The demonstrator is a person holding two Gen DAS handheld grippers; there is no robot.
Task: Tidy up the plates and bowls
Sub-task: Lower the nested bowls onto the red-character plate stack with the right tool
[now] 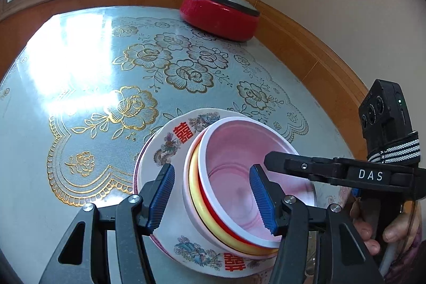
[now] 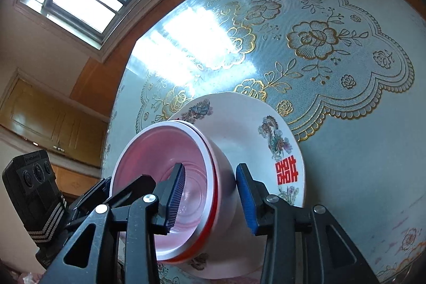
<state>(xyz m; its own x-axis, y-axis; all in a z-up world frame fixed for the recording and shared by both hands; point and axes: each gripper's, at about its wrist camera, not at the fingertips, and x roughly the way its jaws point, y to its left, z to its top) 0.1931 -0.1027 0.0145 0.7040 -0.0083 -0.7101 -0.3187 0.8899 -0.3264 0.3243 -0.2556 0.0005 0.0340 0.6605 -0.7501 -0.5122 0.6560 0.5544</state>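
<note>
Stacking appears well advanced. The pink bowl [image 1: 239,177] sits nested in a second bowl with a yellow and red band [image 1: 202,206], both on the decorated plate [image 1: 183,135], on the surface [image 1: 80,97]. Bowl interior: empty. Left gripper [image 1: 213,197] and right gripper [image 2: 210,200] each straddle the rim, jaws released. A red lidded pot [image 1: 218,12] stands well apart.

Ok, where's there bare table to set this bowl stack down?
Free: the wide floral tablecloth between the decorated plate and the red lidded pot, plus the stretch toward the window. Crowded: the near edge, where both hand-held grippers straddle the stacked bowls on the plate.
</note>
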